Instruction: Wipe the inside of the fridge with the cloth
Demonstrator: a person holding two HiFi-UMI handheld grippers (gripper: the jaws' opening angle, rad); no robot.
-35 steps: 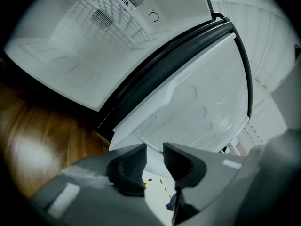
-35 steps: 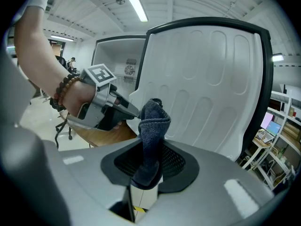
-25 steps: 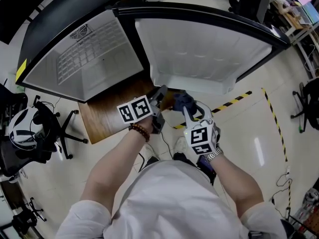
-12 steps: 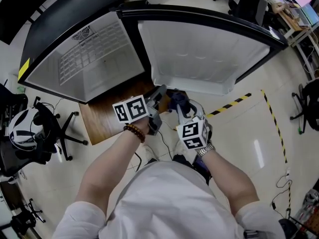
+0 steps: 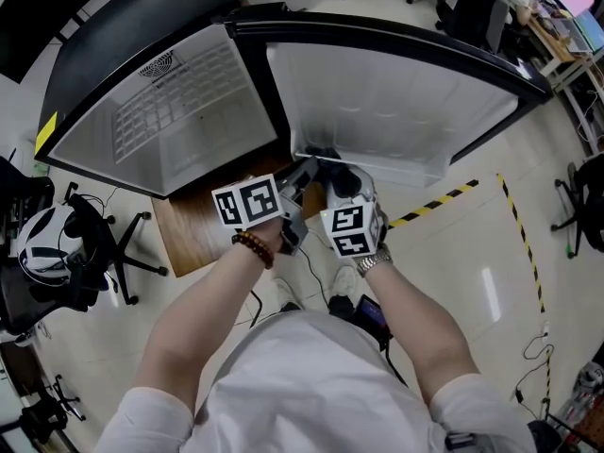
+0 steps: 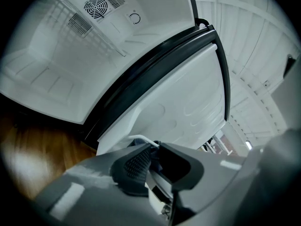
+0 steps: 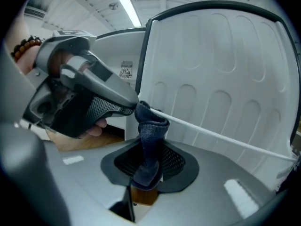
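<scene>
Right gripper (image 7: 149, 167), its mesh-textured pads clamped on a dark blue, coarse-knit cloth (image 7: 151, 135), holds it upright at the thin white rail (image 7: 221, 136) of the open fridge door (image 7: 211, 74), a ribbed plastic panel. Left gripper (image 6: 154, 149), jaws just narrowing, tips at the cloth's top; any grip is unclear.
</scene>
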